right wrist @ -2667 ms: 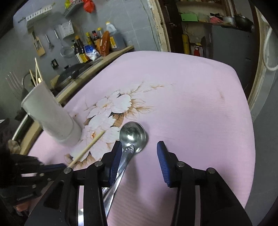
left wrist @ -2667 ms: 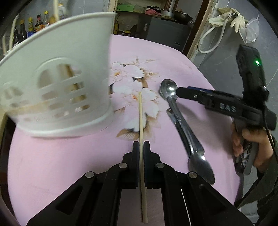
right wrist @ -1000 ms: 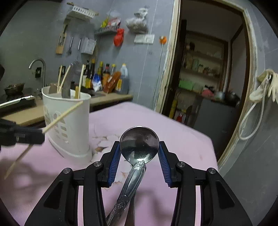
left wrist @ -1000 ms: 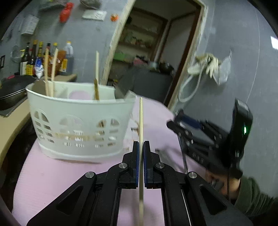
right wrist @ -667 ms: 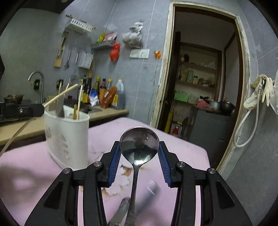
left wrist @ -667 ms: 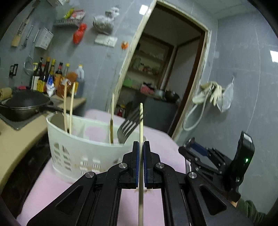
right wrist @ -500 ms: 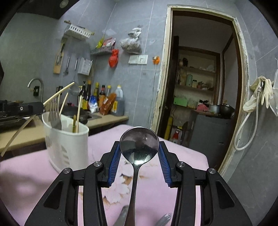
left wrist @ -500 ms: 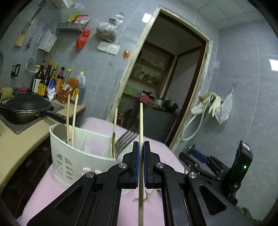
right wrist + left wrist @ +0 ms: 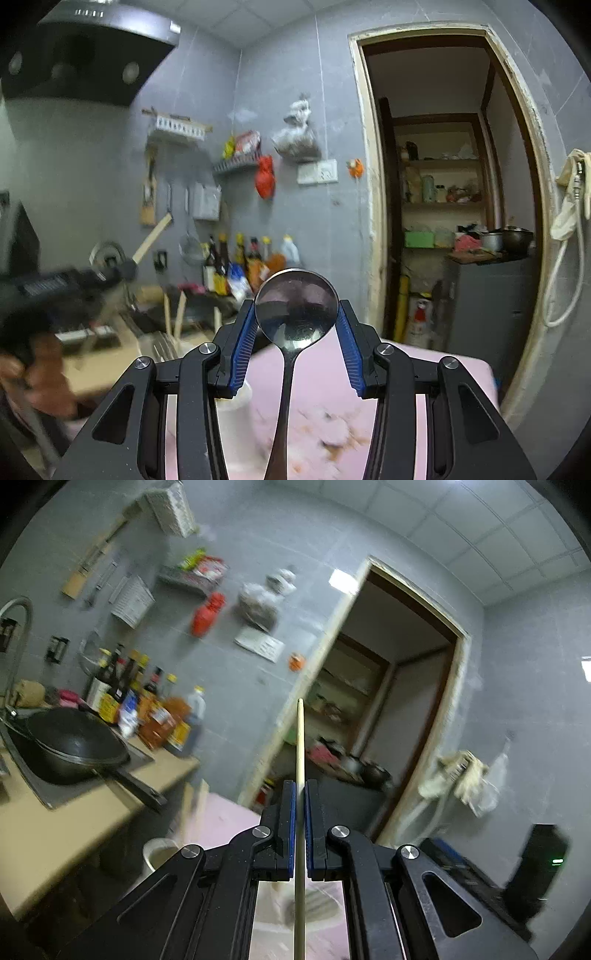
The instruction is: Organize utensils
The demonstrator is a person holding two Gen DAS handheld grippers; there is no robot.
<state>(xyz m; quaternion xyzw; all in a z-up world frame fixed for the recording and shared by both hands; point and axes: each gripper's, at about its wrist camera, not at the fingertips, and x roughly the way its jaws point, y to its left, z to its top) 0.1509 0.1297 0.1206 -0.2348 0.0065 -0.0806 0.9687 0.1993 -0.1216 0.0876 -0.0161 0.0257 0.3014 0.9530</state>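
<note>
My left gripper [image 9: 300,790] is shut on a wooden chopstick [image 9: 299,746], which stands upright between the pads, high above the pink table [image 9: 229,821]. My right gripper [image 9: 296,314] is shut on the bowl of a steel spoon [image 9: 295,308], whose handle hangs down between the fingers. The white utensil basket [image 9: 232,417] shows low in the right wrist view behind the left finger, with chopsticks and a fork [image 9: 164,347] sticking out of it. In that same view the left gripper [image 9: 125,267] and the hand holding it are a blur at the left edge.
A wooden counter [image 9: 62,823] with a black wok [image 9: 74,749] and several sauce bottles [image 9: 147,712] runs along the left. A doorway [image 9: 447,206] with shelves and a grey cabinet [image 9: 487,306] lies behind the table. The right gripper's body [image 9: 535,867] sits at lower right in the left wrist view.
Both grippers have risen and tilted up toward level, each keeping its hold. The basket has dropped to the bottom of both views, and the left view has swung toward the counter.
</note>
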